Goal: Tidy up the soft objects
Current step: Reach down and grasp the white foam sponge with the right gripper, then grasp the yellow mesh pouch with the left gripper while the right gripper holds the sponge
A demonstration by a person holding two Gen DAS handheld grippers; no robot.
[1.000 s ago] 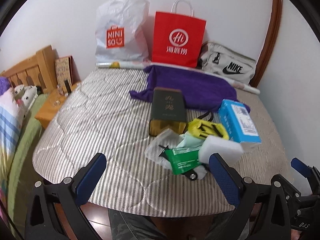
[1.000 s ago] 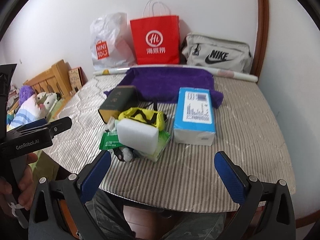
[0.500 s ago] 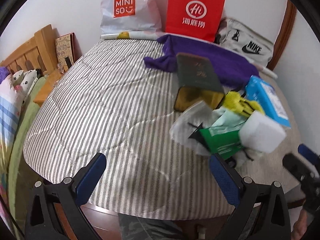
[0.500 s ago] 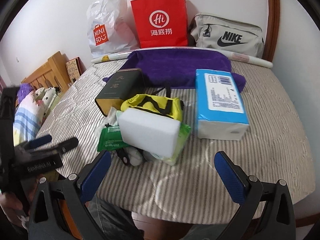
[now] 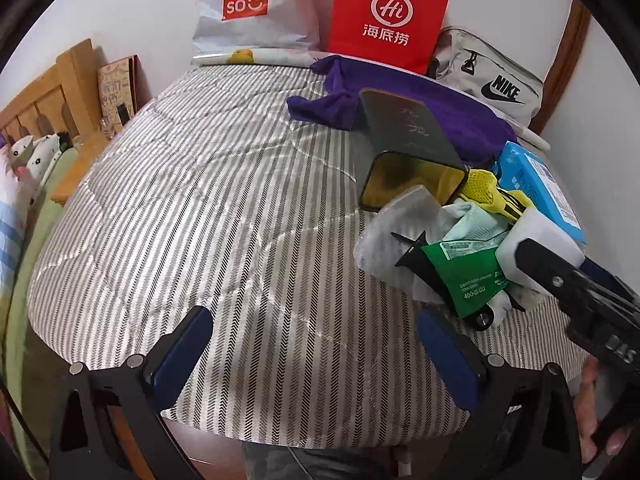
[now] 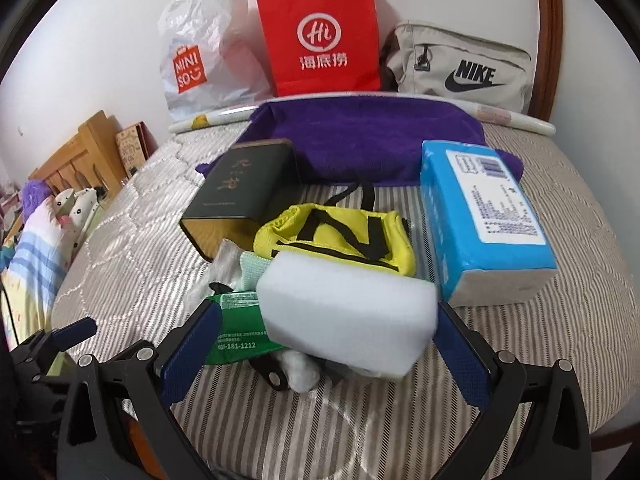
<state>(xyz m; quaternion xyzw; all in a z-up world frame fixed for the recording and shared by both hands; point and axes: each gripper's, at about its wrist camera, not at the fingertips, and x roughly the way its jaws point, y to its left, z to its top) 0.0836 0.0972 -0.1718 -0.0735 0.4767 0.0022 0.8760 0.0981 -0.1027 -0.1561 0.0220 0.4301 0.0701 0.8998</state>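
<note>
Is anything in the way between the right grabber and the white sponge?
No. The right gripper is open, its blue fingers either side of the white sponge, with nothing between them. The sponge does sit on the green packet and other soft things.

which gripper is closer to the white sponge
Right. The right gripper has its open fingers on either side of the white sponge, not yet closed on it. The left gripper is open over bare bedspread, off to the sponge's left.
</note>
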